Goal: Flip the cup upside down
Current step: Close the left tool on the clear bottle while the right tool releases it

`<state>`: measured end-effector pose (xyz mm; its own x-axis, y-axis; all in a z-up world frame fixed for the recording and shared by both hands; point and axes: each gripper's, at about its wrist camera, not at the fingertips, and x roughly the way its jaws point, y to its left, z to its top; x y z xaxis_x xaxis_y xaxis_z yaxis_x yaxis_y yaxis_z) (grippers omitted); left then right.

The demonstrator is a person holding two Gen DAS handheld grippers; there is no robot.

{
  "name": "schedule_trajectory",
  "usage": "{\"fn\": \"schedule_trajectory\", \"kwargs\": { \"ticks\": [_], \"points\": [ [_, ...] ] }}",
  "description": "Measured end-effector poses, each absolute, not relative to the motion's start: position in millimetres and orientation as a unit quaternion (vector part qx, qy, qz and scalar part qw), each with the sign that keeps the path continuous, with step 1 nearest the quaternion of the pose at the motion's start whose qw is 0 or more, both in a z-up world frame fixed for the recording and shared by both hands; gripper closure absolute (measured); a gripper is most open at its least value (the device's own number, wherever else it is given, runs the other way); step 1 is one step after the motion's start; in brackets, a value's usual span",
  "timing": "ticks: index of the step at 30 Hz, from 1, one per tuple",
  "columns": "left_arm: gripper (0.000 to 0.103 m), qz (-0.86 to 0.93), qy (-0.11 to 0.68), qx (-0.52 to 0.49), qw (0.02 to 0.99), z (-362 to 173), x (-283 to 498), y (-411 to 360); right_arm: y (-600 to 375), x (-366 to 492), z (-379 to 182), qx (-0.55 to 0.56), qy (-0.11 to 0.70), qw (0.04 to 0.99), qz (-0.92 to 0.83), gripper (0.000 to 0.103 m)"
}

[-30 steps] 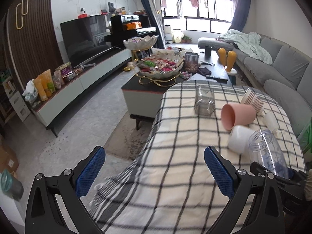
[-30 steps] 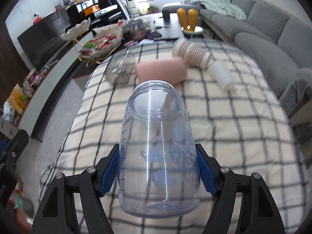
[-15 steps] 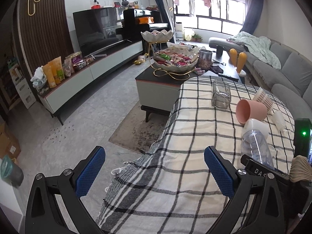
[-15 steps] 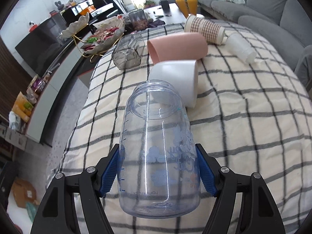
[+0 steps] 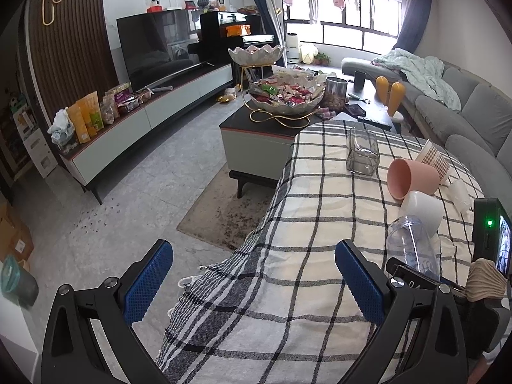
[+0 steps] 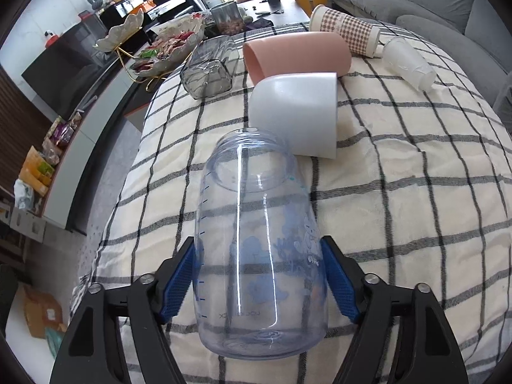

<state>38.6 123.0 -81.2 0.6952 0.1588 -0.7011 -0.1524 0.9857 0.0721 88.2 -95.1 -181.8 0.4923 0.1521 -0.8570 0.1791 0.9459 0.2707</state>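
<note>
My right gripper is shut on a clear plastic cup with blue print. The cup is tipped forward, its open mouth pointing down toward the checked tablecloth and close to a white cup lying on its side. The clear cup also shows in the left wrist view, held low over the cloth. My left gripper is open and empty, hovering at the table's near left edge.
A pink cup, a checked paper cup, a small clear plastic cup and a square glass container lie beyond the white cup. A coffee table with snack bowls stands behind; a grey sofa is right.
My right gripper has carried the clear cup forward and down toward the white cup, tipping its mouth lower. My left gripper has drawn back and left, staying open.
</note>
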Motion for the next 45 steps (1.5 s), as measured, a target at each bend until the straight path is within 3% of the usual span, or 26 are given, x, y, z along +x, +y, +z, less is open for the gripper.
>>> {"fn": "schedule_trajectory", "kwargs": {
  "ticks": [12,21,45],
  "points": [
    [0.0,0.023,0.359,-0.002,0.933,-75,30,68,-161,33,-109,0.131,0.428,0.893,-0.042,0.015],
    [0.0,-0.048,0.277,0.026,0.959,-118,17,-4,-228,-16,-75,0.094,0.326,0.928,-0.152,0.008],
    [0.002,-0.047,0.323,0.045,0.944,-185,36,-58,-290,-13,-136,0.217,0.404,0.874,-0.161,0.008]
  ]
}}
